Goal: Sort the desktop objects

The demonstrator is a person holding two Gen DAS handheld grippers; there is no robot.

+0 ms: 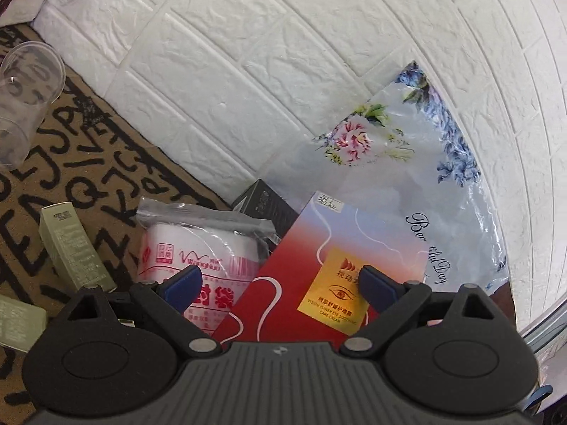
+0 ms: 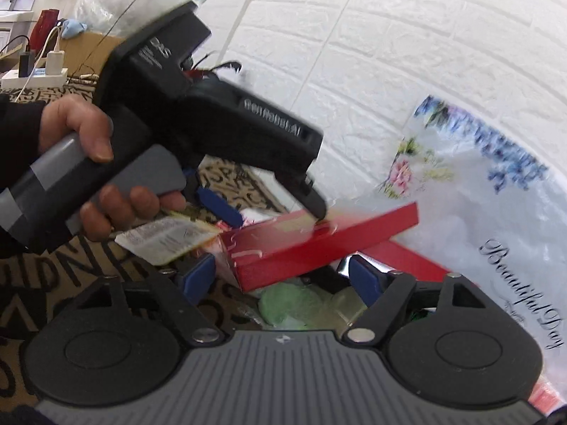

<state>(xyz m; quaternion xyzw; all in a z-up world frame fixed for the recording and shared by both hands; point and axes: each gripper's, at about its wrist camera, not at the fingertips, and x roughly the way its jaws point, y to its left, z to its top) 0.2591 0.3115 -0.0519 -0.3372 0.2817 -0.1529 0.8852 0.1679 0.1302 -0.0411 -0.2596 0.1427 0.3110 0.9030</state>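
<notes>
A red eye-cream box [image 1: 301,265] lies tilted over a white pack of zip bags [image 1: 198,248] and a black box [image 1: 262,205], against a floral plastic bag [image 1: 407,177]. My left gripper [image 1: 280,279] is open above them: its right pad is over the box's yellow label and its left pad is over the zip bags. In the right wrist view a hand [image 2: 81,127] holds that left gripper [image 2: 269,209], with one finger tip on the red box [image 2: 319,244]. My right gripper [image 2: 280,276] is open. The box's near end and a green item in clear wrap [image 2: 283,304] lie between its fingers.
A white brick-pattern wall [image 1: 283,71] stands close behind. On the letter-print cloth [image 1: 88,163] are a clear plastic cup [image 1: 24,81] and two pale green boxes [image 1: 74,248]. A printed sachet [image 2: 166,241] lies under the hand. A power strip [image 2: 35,74] and a cardboard box [image 2: 85,42] are far left.
</notes>
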